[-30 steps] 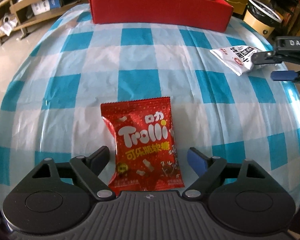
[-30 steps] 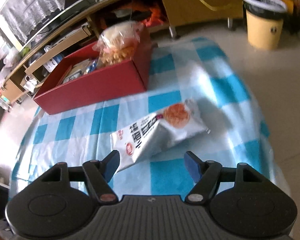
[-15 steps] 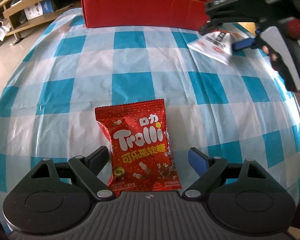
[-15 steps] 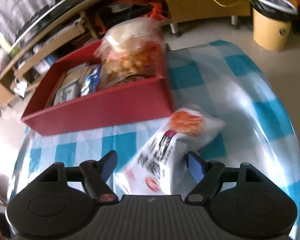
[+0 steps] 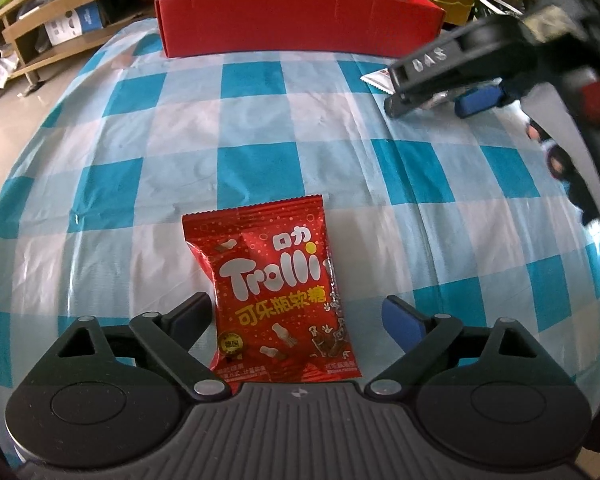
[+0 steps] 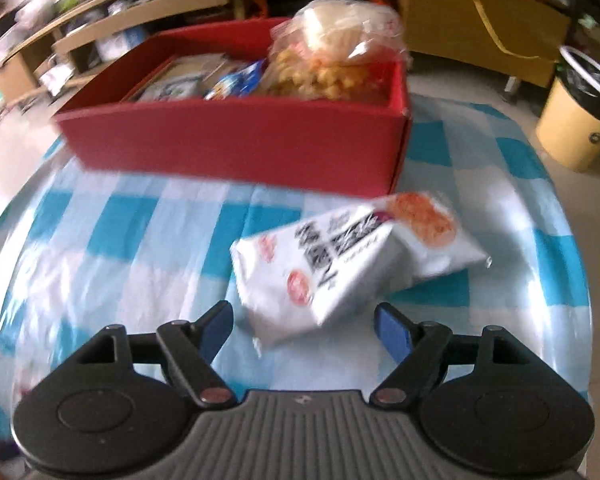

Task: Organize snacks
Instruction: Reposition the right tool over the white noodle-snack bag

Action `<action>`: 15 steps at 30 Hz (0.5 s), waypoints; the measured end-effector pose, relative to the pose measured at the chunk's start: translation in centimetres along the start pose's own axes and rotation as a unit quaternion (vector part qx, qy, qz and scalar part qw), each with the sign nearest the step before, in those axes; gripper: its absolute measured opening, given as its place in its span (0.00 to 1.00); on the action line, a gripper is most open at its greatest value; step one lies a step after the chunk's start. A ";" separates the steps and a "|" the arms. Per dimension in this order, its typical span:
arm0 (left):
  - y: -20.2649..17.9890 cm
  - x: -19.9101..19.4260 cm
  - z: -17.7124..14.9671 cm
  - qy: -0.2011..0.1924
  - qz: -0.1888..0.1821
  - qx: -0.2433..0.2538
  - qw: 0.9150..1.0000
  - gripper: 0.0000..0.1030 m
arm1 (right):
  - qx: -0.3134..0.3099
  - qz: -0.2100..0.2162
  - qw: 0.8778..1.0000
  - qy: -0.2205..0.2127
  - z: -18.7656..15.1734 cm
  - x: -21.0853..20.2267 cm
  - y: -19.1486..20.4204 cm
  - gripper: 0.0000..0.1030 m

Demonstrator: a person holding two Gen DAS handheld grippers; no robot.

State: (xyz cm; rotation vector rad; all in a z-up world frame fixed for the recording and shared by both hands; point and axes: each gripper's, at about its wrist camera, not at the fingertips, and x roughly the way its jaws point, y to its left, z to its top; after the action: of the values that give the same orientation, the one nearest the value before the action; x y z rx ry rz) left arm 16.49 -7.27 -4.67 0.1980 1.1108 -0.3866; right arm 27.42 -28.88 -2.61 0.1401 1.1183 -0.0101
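On the checked tablecloth (image 5: 256, 168) lie two snack packs, and the red box (image 5: 300, 28) waits at the far end, already holding some snacks. Near the left gripper (image 5: 296, 316) sits the red gummy bag (image 5: 276, 292), between its wide, just-opening jaws, not squeezed. Off to the right, the right gripper (image 6: 304, 324) has been opening too, its jaws wide around one end of the white snack pack (image 6: 352, 268). Both packs are smooth and puffy, so a pinch at the edge could let one slide out.
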 end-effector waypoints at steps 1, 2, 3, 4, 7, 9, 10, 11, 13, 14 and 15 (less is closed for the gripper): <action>0.0 0.0 0.0 0.000 0.000 0.001 1.000 0.92 | -0.008 0.019 1.000 0.004 -0.3 -0.3 0.0 0.73; 0.0 0.0 -0.1 0.000 0.001 0.003 1.000 0.92 | -0.011 0.055 0.998 0.013 -0.7 -0.8 -0.1 0.74; 0.0 -0.1 -0.1 0.000 0.001 0.004 1.000 0.92 | -0.009 0.102 0.994 0.030 -1.0 -1.2 -0.2 0.74; 0.0 -0.1 -0.1 0.000 0.000 0.004 1.000 0.92 | 0.001 0.168 0.984 0.054 -1.4 -1.8 -0.5 0.73; 0.1 -0.1 0.0 0.001 -0.003 -0.002 1.000 0.92 | -0.032 0.214 0.976 0.027 -1.8 -5.3 -0.9 0.71; 0.1 -0.1 0.0 0.001 -0.004 -0.003 1.000 0.92 | -0.114 0.126 0.985 -0.036 -1.4 -7.2 -0.5 0.73; 0.1 -0.1 0.0 0.001 -0.003 -0.002 1.000 0.93 | -0.166 0.075 0.981 -0.062 -1.1 -7.4 -0.1 0.76; 0.0 0.0 0.0 0.001 -0.003 -0.001 1.000 0.93 | -0.219 0.030 0.973 -0.070 -0.6 -6.9 0.3 0.78; -0.1 0.1 0.0 0.002 -0.003 0.002 1.000 0.95 | -0.224 -0.007 0.973 -0.051 1.2 -4.6 -0.1 0.78; -0.2 0.2 0.1 0.003 -0.003 0.002 1.000 0.96 | -0.201 -0.008 0.978 -0.048 2.1 -3.5 -0.5 0.78; -0.2 0.3 0.1 0.005 -0.005 0.002 1.000 0.98 | -0.179 -0.005 0.983 -0.050 2.8 -2.6 -1.0 0.78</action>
State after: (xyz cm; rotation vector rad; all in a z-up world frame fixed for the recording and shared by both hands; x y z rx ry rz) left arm 16.62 -7.55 -4.84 0.1990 1.1201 -0.3966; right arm 28.72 -30.39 0.79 -0.1867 1.0028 0.1721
